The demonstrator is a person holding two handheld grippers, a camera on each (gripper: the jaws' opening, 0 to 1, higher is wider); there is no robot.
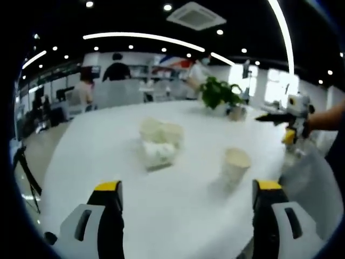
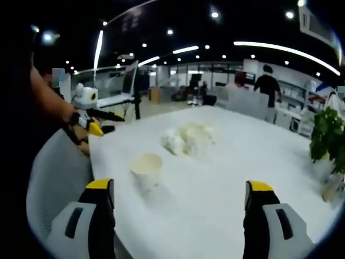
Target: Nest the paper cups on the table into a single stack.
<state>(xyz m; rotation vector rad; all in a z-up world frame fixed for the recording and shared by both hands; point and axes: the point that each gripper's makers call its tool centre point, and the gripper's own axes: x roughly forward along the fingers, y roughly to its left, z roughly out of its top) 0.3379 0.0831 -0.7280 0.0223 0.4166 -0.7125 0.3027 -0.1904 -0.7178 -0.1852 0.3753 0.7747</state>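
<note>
Single cup: pale paper cup (image 1: 235,163), tapered, upright and mouth up, at 1 o'clock from the left claw (image 1: 187,194); at 11 o'clock from the right claw (image 2: 179,195).
Cup cluster: blurred heap of cream paper cups (image 1: 159,141) mid-tabletop, count unclear.
Claws: both released, jaws wide apart, yellow-tipped, grasping nothing.
Tabletop: smooth, glossy white tabletop (image 1: 178,216).
Plant: leafy green potted plant (image 1: 220,93) at the far edge.
Room: open office, ceiling light strips, people standing far off.
</note>
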